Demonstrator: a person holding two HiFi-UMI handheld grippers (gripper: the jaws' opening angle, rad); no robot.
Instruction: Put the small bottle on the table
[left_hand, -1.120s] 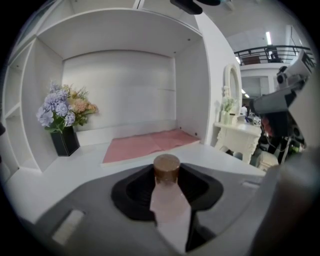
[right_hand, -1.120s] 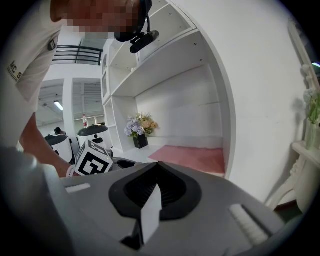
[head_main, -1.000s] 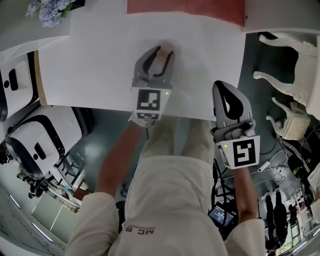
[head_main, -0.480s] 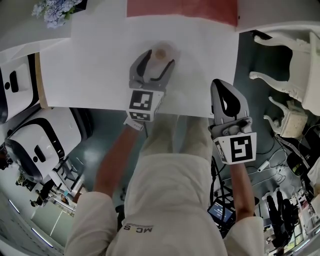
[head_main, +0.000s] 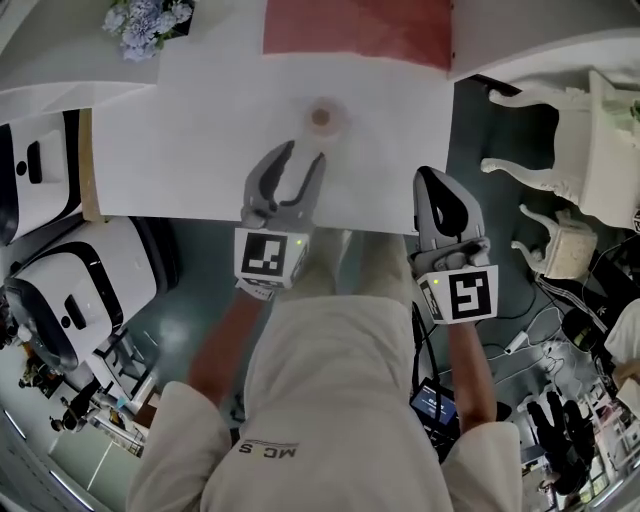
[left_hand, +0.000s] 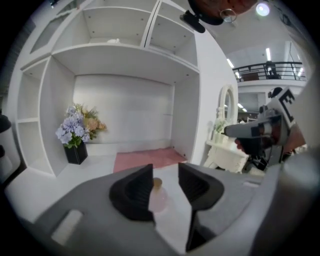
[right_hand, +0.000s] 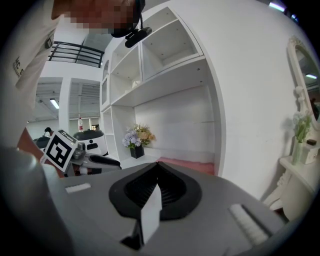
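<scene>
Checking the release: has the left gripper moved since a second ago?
Yes: the left gripper has backed off the small bottle toward the near edge of the table; its jaws, just closing partway, hold nothing.

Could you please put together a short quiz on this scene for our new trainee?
1. True or false: the small bottle stands upright on the table, touched by neither gripper.
2. The right gripper has its jaws: A) together and empty; B) wide apart; C) shut on the bottle.
3. What lies flat beyond the bottle?
Key: 1 true: the left gripper, jaws apart but just closing partway, has nothing between them. 2 A. 3 a pink mat.
</scene>
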